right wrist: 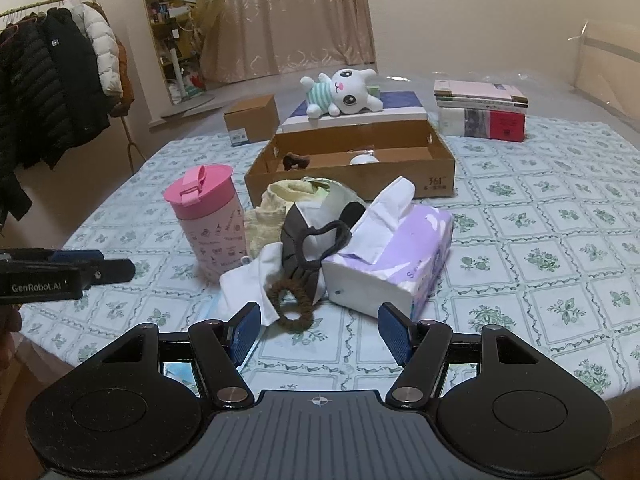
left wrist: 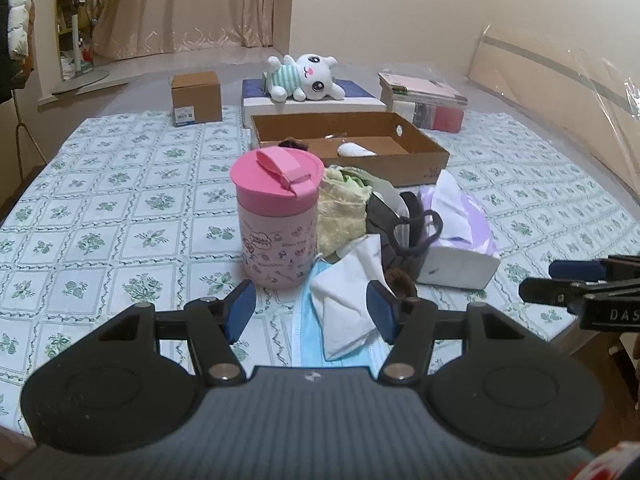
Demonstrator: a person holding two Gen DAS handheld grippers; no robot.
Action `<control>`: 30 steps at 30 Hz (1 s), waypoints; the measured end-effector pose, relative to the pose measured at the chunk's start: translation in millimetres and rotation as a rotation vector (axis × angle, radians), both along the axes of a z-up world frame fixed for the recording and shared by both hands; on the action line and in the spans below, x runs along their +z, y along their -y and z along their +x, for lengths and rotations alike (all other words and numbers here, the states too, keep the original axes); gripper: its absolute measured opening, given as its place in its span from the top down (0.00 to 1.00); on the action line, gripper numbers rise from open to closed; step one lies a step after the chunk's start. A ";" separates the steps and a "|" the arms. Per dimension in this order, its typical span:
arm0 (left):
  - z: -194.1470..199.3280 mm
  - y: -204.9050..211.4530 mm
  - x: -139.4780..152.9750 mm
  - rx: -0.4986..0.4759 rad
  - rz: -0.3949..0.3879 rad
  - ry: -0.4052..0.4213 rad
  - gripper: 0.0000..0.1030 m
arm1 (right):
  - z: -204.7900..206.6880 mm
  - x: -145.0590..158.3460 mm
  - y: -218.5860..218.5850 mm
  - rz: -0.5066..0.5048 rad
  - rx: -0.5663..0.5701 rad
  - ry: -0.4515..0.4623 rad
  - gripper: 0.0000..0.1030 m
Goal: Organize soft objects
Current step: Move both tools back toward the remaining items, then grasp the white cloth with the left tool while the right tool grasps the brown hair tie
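A pile of soft things lies mid-table: a yellow towel (left wrist: 340, 208) (right wrist: 276, 208), a dark pouch (right wrist: 304, 244), a white cloth (left wrist: 348, 300) (right wrist: 248, 284), a blue face mask (left wrist: 308, 328), a brown hair tie (right wrist: 292, 304) and a purple tissue pack (left wrist: 460, 236) (right wrist: 396, 256). An open cardboard box (left wrist: 424, 160) (right wrist: 360, 184) behind holds a brown item and a white item. My left gripper (left wrist: 314, 312) is open over the white cloth and mask. My right gripper (right wrist: 320, 330) is open just before the hair tie.
A pink lidded cup (left wrist: 276, 216) (right wrist: 208, 220) stands left of the pile. A plush rabbit (left wrist: 308, 76) (right wrist: 344, 92) lies on a flat box behind. A small carton (left wrist: 196, 96), stacked books (right wrist: 480, 112) and a coat rack (right wrist: 52, 80) surround.
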State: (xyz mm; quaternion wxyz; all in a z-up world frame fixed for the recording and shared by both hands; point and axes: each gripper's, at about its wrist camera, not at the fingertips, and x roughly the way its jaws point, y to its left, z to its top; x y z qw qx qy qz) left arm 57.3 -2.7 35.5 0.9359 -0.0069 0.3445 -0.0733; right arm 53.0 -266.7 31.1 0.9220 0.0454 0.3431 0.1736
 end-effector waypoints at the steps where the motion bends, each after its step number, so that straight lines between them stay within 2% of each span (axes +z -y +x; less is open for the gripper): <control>1: 0.5 1.0 -1.5 -0.002 0.002 -0.004 0.44 | 0.2 -0.2 -0.2 -0.002 0.000 0.000 0.37; 16: 23.1 12.1 -38.4 -0.025 -0.012 -0.105 0.44 | 15.5 -30.7 -3.4 -0.030 0.006 -0.046 0.37; 23: 45.8 20.2 -62.9 -0.053 -0.032 -0.153 0.34 | 32.0 -52.3 -7.5 -0.049 0.027 -0.073 0.37; 30: 71.4 31.8 -89.4 -0.090 -0.034 -0.200 0.33 | 49.7 -73.8 -13.1 -0.070 0.053 -0.101 0.37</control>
